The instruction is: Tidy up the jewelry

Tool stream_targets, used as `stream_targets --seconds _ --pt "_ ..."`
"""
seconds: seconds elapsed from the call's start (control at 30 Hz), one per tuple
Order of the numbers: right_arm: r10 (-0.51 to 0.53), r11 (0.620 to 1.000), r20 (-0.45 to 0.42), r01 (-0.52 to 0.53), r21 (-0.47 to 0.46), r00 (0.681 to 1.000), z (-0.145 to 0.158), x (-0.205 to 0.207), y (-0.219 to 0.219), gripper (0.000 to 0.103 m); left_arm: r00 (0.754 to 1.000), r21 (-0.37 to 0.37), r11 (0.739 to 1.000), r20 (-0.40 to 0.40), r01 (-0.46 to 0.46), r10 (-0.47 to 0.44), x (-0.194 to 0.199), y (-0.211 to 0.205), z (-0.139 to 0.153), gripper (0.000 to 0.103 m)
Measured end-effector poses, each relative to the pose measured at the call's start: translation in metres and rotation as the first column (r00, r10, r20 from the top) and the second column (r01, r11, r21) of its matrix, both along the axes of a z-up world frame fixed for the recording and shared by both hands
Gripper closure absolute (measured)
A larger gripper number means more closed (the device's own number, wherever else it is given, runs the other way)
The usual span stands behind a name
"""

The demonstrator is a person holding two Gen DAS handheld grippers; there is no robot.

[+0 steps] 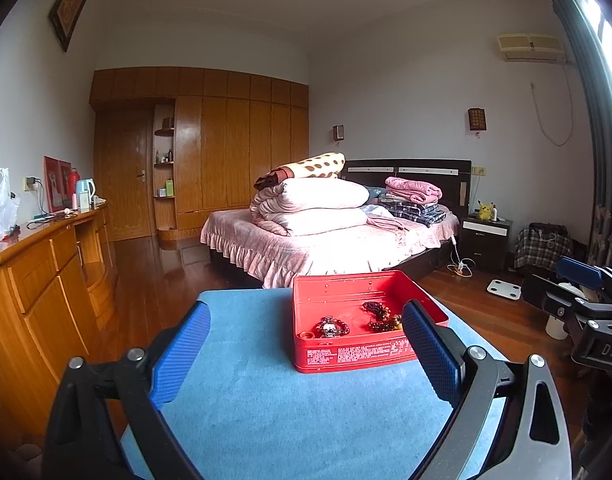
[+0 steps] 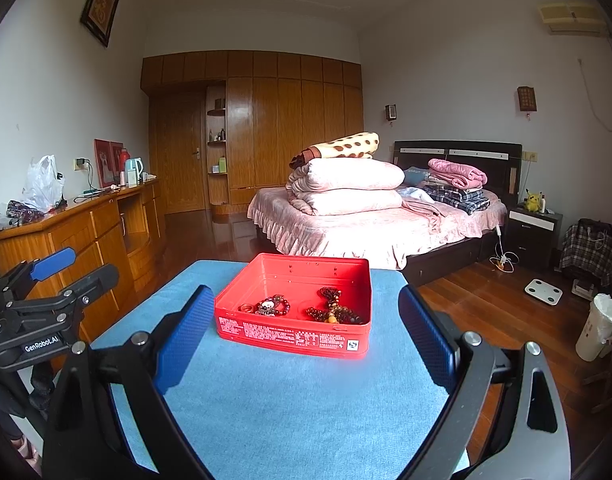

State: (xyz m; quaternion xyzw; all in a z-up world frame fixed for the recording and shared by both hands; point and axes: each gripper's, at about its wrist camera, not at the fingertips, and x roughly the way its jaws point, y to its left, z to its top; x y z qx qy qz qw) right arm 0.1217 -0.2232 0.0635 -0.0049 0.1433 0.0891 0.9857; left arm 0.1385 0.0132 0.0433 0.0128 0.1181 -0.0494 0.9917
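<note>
A red tin box (image 1: 346, 356) (image 2: 289, 336) sits open on a blue cloth-covered table (image 1: 265, 400) (image 2: 289, 408). Inside lie a beaded bracelet with a pale centre (image 1: 332, 327) (image 2: 270, 306), a small ring (image 1: 307, 335) (image 2: 247, 307) and dark red bead strands (image 1: 380, 316) (image 2: 334, 308). My left gripper (image 1: 306, 344) is open, hanging above the cloth just short of the box. My right gripper (image 2: 306, 332) is open too, its fingers flanking the box's near side from above. Each gripper shows at the edge of the other's view, the right gripper (image 1: 578, 280) and the left gripper (image 2: 53, 264).
A wooden dresser (image 2: 85, 224) with a plastic bag and kettle runs along the left wall. A bed (image 2: 366, 224) piled with folded quilts stands beyond the table. A nightstand (image 2: 534, 232), a scale (image 2: 543, 291) and a white bin (image 2: 598, 328) are on the wood floor at right.
</note>
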Motion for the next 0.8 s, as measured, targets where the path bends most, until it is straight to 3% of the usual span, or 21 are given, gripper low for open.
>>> stream_targets --seconds 0.8 --pt "0.000 1.000 -0.004 0.000 -0.004 1.000 -0.0002 0.0007 0.0005 0.013 1.000 -0.001 1.000 -0.022 0.002 -0.002 0.0041 -0.0013 -0.0021 0.008"
